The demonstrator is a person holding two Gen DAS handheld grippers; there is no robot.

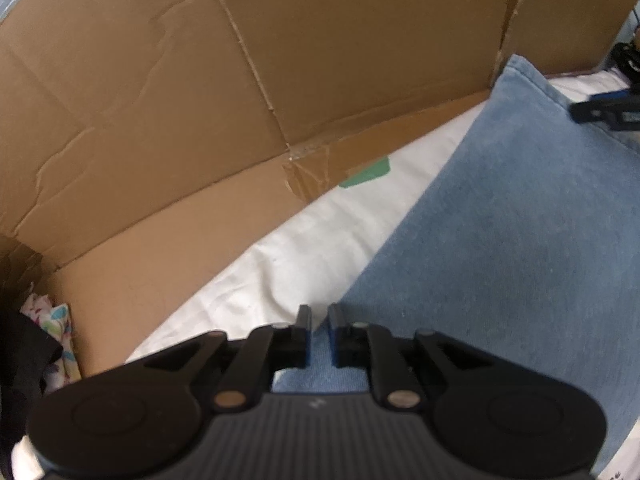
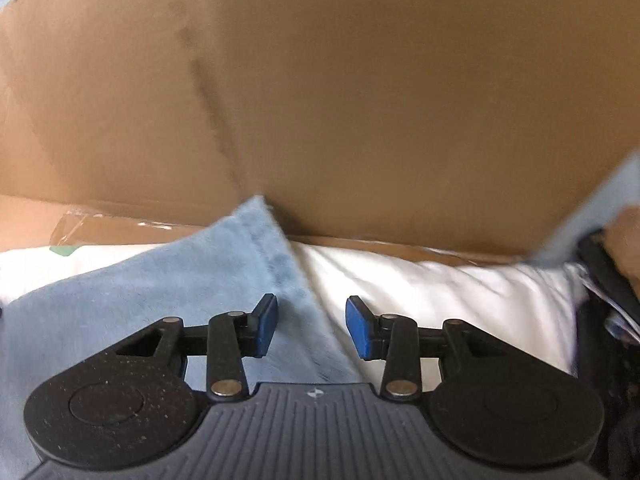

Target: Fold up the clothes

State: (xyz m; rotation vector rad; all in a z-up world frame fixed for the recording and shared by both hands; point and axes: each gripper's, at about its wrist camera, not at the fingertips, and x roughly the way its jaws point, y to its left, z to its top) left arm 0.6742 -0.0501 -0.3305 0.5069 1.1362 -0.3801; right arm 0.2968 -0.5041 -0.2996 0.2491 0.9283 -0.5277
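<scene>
Through the left wrist view, my left gripper (image 1: 319,330) has its jaws parted by a narrow gap, nothing pinched, poised over the near edge of the blue garment (image 1: 500,240) lying flat on the white bed sheet (image 1: 280,272) beside the cardboard wall (image 1: 200,100).

In the right wrist view, my right gripper (image 2: 311,326) stands released over the garment's other edge. I'd smooth the fold flat before regrasping both corners evenly.
</scene>
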